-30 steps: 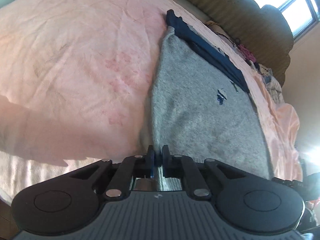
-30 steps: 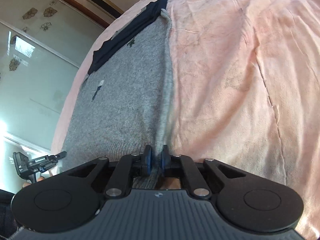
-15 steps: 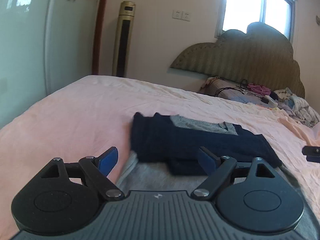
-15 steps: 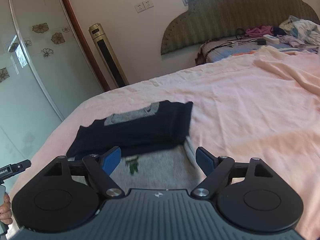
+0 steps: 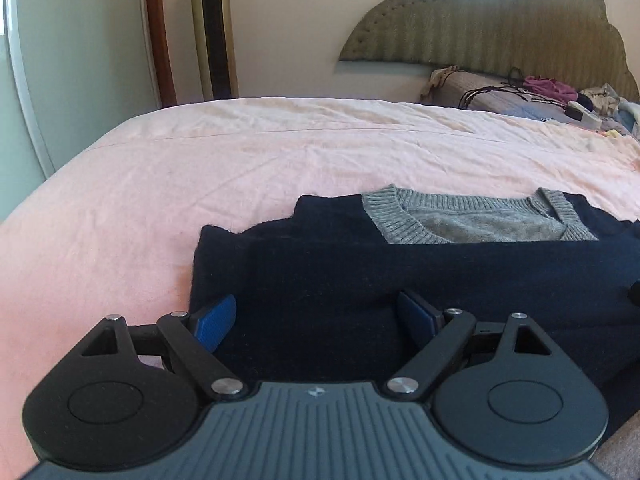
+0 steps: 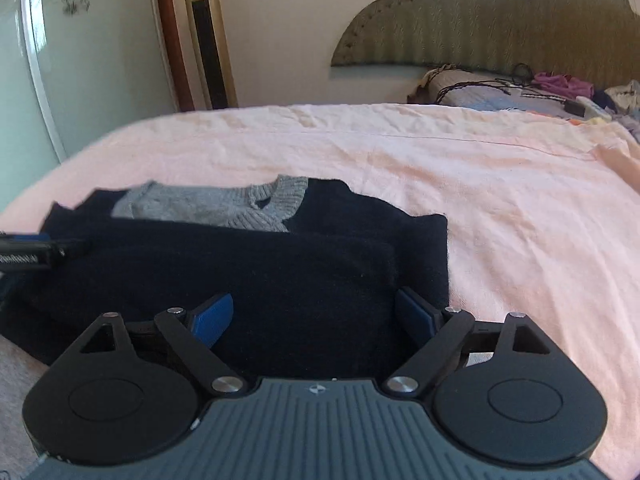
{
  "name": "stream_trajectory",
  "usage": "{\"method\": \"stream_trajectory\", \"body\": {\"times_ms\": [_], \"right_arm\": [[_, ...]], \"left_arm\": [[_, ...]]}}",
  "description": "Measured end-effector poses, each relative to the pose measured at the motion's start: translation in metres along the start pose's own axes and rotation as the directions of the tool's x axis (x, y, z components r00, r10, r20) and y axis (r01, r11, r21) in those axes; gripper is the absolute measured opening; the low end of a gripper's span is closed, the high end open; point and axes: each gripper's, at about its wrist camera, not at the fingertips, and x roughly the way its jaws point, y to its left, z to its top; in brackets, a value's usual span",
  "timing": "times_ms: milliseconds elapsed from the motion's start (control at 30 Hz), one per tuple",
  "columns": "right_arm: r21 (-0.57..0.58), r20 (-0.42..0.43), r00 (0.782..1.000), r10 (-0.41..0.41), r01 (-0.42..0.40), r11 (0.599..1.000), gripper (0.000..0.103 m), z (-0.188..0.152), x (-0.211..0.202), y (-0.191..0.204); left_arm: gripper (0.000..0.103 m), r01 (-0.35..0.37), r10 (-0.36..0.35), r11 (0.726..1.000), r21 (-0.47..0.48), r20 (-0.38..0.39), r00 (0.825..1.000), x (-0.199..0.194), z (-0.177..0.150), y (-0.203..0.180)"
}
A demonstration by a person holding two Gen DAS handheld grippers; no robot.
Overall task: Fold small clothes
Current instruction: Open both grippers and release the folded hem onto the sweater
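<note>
I have both grippers over the near part of a navy and grey sweater (image 5: 420,280) that lies flat on the pink bedsheet (image 5: 200,168), its grey neckline turned toward the headboard (image 5: 500,32). My left gripper (image 5: 316,316) has its jaws spread wide with nothing pinched between them; only dark knit shows under the gap. My right gripper (image 6: 312,316) is opening further, and it also grips nothing, with the sweater's right edge lying just beside its right finger.

The folded dark band across the front looks loose to me. If I come down carelessly, a finger could snag the top layer and drag it, which would undo the crease. The knit is soft and thick, so a shallow pinch may catch one layer only and the fold underneath would slide apart. My two grippers sit close together; the left one's tip shows at the left edge of the right camera view, so a sideways reach could knock them into each other. The sheet is wrinkled and could bunch up with the sweater if I grab too deep.
</note>
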Motion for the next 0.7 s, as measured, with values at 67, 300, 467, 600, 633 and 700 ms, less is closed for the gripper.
{"method": "stream_trajectory", "body": {"times_ms": [67, 300, 467, 600, 633, 700], "right_arm": [[-0.011, -0.005, 1.0, 0.01, -0.01, 1.0, 0.085, 0.003, 0.0, -0.001], [0.016, 0.12, 0.992, 0.028, -0.03, 0.999, 0.088, 0.02, -0.046, 0.025], [-0.053, -0.047, 0.999, 0.013, -0.015, 0.998, 0.089, 0.023, 0.007, 0.049], [-0.124, -0.03, 0.999, -0.014, 0.011, 0.992, 0.098, 0.009, 0.022, 0.041], [-0.134, -0.04, 0.999, -0.03, 0.024, 0.991, 0.102, 0.012, 0.026, 0.043], [-0.147, -0.05, 0.997, -0.053, 0.045, 0.988, 0.103, 0.015, 0.027, 0.048]], "left_arm": [[0.088, -0.05, 0.049, 0.998, 0.046, 0.017, 0.999, -0.01, -0.001, -0.007], [0.088, 0.095, -0.1, 0.992, 0.082, 0.058, 0.993, -0.049, -0.007, -0.036], [0.095, 0.101, -0.101, 0.995, 0.015, 0.0, 0.995, -0.019, -0.008, -0.029], [0.098, 0.079, -0.079, 0.997, 0.019, -0.001, 0.997, -0.014, -0.007, -0.026], [0.099, 0.054, -0.054, 0.998, 0.031, 0.004, 0.999, -0.016, -0.007, -0.029], [0.099, 0.002, -0.002, 0.999, 0.045, 0.02, 1.0, -0.031, -0.012, -0.03]]}}
